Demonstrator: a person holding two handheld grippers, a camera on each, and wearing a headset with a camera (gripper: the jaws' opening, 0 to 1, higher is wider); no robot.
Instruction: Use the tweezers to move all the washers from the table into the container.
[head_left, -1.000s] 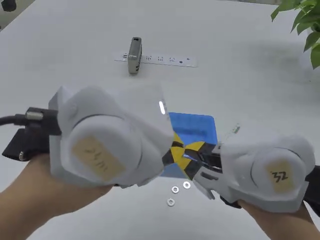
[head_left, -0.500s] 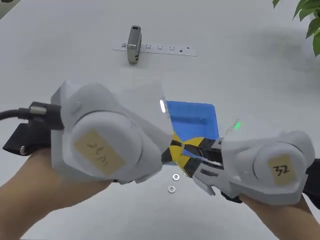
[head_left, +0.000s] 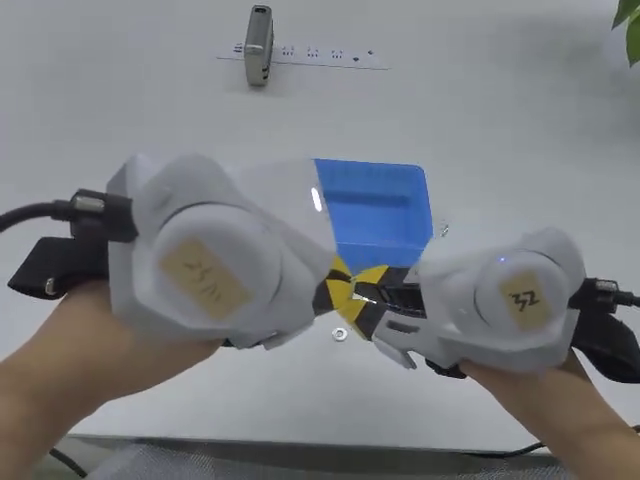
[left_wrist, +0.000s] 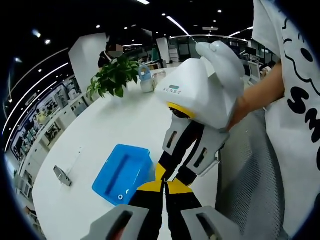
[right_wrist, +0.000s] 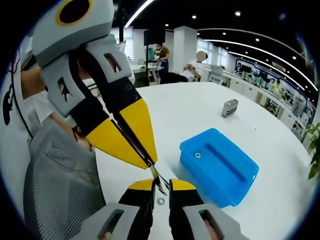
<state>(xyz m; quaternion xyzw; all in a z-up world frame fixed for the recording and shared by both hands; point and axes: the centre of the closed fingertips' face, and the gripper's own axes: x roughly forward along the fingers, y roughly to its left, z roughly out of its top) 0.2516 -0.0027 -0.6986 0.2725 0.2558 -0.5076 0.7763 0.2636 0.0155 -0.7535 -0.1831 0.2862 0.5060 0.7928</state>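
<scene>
Closer together than a second ago, the two tools now meet at their yellow tips in the head view. Of the three washers that showed on the bench (head_left: 500, 130) below them then, one shows now.

At far left a black cable (head_left: 25, 215) leads to the back of the left tool (right_wrist: 149, 159). Its jaws are pinched tight on the tweezers (right_wrist: 156, 176), whose thin dark points stick out past the yellow tips and slant down toward the bench.

Far up the bench a grey adapter (head_left: 258, 32) stands on the left end of a white power strip (head_left: 320, 55).

One washer (head_left: 341, 333) lies flat on the bench just beneath the meeting tips. In the right gripper view it shows right by the tweezers' points; whether they touch it I cannot tell.

The blue container (head_left: 385, 228) sits on the bench just beyond the tools, open side up. Another washer (right_wrist: 198, 155) lies on its floor.

The right tool (right_wrist: 161, 191) faces the left one, its jaws drawn near together with a narrow gap. The tweezers' points reach into that gap, but I cannot tell whether the jaws press on them.

At the far right edge hangs a green leaf of a plant (head_left: 632, 30).
</scene>
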